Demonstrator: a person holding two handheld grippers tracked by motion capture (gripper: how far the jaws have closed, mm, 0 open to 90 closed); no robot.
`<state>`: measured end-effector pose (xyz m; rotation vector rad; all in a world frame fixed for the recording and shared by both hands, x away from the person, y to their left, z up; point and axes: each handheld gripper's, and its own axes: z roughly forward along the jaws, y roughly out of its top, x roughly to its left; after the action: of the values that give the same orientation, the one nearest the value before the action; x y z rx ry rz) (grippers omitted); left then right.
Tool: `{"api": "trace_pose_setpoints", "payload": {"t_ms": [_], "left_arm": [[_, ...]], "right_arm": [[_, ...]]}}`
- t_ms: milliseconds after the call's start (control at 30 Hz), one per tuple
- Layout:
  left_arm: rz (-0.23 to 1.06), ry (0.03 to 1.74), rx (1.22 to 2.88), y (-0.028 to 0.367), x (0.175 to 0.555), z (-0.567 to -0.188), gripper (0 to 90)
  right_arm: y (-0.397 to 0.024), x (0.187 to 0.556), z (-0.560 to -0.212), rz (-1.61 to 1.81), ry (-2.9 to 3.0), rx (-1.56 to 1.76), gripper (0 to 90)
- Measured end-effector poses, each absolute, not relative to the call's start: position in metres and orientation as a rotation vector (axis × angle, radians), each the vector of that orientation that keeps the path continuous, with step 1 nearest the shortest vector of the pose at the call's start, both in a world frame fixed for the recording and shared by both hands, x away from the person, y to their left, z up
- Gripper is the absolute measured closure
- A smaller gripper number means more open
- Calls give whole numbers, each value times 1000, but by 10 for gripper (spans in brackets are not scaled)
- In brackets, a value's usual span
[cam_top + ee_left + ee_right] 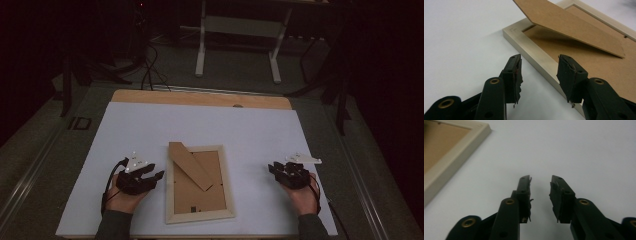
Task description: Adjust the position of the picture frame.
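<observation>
picture frame [199,184] face-down near worktop's [150,125] front edge, easel stand [190,165] propped up | left tongs [156,176] apart, empty, beside its left rail, ready to steady | right tongs [273,168] narrower, empty, well clear

The counter [150,125] has a white top with a bare wooden strip along its 12 o'clock edge. A pale wooden picture frame [199,215] lies face down just toward 6 o'clock of centre, its brown backing board [197,192] up.
</observation>
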<state>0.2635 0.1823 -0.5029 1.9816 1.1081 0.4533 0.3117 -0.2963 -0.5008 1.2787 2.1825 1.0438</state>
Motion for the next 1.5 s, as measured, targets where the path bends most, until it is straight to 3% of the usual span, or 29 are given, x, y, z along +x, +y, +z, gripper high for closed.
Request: {"api": "trace_pose_setpoints", "payload": {"t_ms": [333,1100,1500], "left_arm": [[378,1053,2040,179,252,-510,628],[271,984,2174,169,244,-526,897],[265,962,2219,166,238,-527,900]], "right_arm": [[-257,321,-495,1039,2240,1180,894],[-223,308,-513,1115,2406,1149,897],[-229,297,-504,1173,2402,1143,820]]}}
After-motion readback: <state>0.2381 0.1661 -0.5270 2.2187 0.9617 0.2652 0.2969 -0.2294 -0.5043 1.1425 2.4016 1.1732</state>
